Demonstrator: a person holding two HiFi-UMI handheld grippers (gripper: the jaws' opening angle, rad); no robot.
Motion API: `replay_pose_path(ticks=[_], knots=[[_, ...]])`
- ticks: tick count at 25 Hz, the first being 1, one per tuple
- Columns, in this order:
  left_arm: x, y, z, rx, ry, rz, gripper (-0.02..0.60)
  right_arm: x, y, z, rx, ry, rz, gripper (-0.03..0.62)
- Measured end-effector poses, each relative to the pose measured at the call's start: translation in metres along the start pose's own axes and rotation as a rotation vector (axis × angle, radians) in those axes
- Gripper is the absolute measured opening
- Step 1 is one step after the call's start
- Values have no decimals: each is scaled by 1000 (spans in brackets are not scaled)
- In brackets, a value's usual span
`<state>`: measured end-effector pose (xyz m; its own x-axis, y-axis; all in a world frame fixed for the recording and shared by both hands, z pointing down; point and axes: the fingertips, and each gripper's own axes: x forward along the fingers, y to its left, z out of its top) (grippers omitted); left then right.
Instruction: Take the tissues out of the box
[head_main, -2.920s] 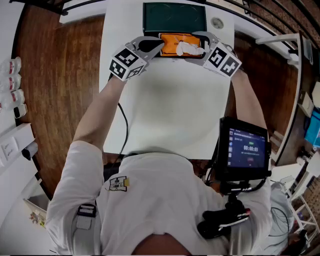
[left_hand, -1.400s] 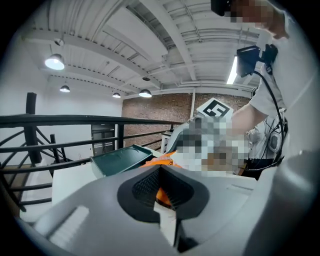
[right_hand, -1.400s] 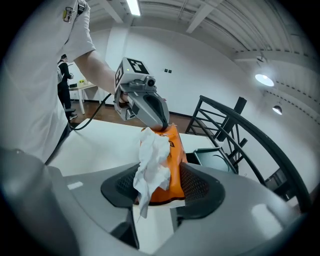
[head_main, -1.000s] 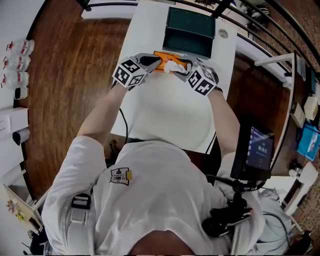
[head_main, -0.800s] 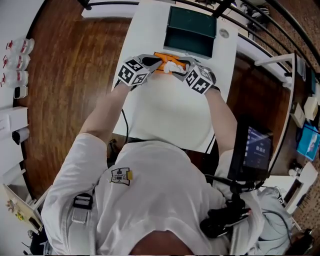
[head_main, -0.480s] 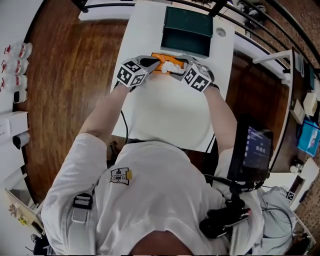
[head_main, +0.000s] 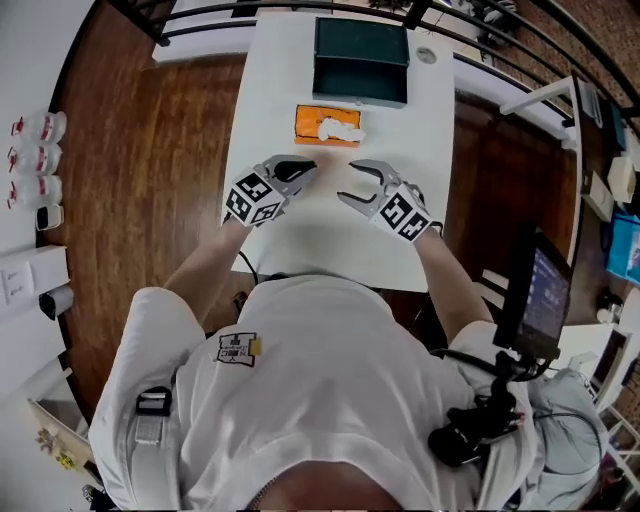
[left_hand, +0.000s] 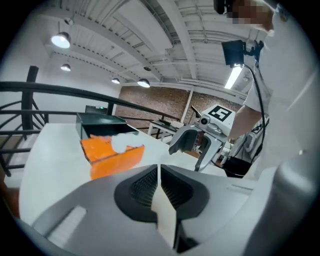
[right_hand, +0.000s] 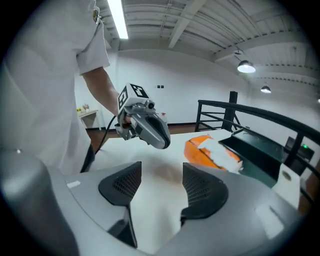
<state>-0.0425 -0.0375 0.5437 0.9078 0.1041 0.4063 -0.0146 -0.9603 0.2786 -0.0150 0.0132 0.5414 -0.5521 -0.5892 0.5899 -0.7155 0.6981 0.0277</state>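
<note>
On the white table (head_main: 330, 235) the orange tissue box (head_main: 312, 113) sits far off by the dark green bin (head_main: 360, 58), a tissue (head_main: 336, 128) still bunched at its slot, both tongs pulled back empty: left gripper (head_main: 303, 168) pinched together, right gripper (head_main: 347, 181) parted, jaws closing on nothing.

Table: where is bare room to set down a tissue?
Bare table lies left and right of the tissue box, out to the edges. The far end is crowded: the green bin stands close behind the box.
</note>
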Motion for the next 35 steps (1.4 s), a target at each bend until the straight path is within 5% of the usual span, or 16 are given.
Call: replay_pose_path(ticks=[5, 11, 16, 22, 35], knots=[[8, -66, -51, -47, 65, -88, 0, 1, 73, -33, 138, -9, 27, 239], [15, -103, -97, 13, 146, -116, 0, -1, 110, -76, 209, 40, 15, 185], [17, -113, -113, 57, 183, -127, 0, -1, 114, -96, 233, 68, 1, 163], [20, -117, -111, 112, 193, -127, 0, 1, 107, -105, 168, 89, -54, 2], [18, -116, -116, 73, 200, -132, 0, 3, 113, -107, 107, 127, -57, 0]])
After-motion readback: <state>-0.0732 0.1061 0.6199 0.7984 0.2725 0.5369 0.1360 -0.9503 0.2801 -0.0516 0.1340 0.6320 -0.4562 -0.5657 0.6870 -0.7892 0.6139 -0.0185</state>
